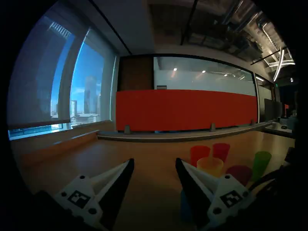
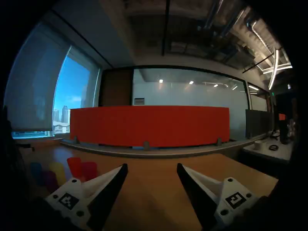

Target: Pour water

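Observation:
Several coloured plastic cups stand on the wooden table. In the left gripper view, two red cups, a yellow cup, a dark pink cup and a green cup are grouped right of my left gripper, which is open and holds nothing. A blue cup sits low behind its right finger. In the right gripper view, the cups lie at far left: blue, yellow, red. My right gripper is open over bare wood.
An orange divider panel runs along the table's far edge on a grey rail. Large windows fill the left wall. A neighbouring desk with a monitor and small items stands to the right.

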A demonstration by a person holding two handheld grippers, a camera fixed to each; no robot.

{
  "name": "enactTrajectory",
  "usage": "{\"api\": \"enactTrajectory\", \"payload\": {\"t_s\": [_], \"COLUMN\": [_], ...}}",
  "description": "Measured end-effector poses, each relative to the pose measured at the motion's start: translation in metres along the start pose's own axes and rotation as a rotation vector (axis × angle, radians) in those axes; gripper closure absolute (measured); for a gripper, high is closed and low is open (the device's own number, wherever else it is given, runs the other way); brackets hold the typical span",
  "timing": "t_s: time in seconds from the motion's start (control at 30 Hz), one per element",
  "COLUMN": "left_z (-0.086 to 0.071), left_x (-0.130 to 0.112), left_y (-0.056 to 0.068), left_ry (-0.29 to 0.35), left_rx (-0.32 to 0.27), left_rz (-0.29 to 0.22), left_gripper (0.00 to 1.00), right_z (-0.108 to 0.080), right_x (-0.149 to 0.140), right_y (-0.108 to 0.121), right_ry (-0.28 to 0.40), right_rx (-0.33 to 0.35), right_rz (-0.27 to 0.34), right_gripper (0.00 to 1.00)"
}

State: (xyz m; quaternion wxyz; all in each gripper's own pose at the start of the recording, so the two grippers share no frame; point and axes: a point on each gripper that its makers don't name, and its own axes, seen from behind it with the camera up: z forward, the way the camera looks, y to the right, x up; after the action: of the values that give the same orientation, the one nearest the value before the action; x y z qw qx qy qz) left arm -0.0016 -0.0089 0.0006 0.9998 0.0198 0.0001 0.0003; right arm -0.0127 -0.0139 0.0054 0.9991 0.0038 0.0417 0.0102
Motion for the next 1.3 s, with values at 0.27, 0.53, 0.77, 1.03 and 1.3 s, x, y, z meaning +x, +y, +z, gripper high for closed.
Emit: {"api": "enactTrajectory", "payload": {"t_s": [0.27,0.53,0.77,1.03,1.3], "left_z": [0.000,0.000,0.000,0.000,0.000], "left_x": [0.000,0.000,0.000,0.000,0.000], "left_y": [0.000,0.000,0.000,0.000,0.000], "left_ry": [0.000,0.000,0.000,0.000,0.000], "left_rx": [0.000,0.000,0.000,0.000,0.000], "left_rz": [0.000,0.000,0.000,0.000,0.000], "left_gripper": [0.21,0.21,0.21,0.21,0.21], "right_z": [-0.008,-0.008,-0.009,-0.008,-0.007], "right_x": [-0.014,-0.018,-0.023,-0.033,-0.039], "right_y": [0.021,0.024,0.021,0.026,0.025], "right_ry": [-0.016,0.002,0.007,-0.019,-0.040], "right_rx": [-0.033,-0.026,-0.026,-0.040,-0.044], "right_rz": [0.015,0.029,0.010,0.010,-0.003], "right_gripper": [0.01,0.01,0.01,0.01,0.01]}}
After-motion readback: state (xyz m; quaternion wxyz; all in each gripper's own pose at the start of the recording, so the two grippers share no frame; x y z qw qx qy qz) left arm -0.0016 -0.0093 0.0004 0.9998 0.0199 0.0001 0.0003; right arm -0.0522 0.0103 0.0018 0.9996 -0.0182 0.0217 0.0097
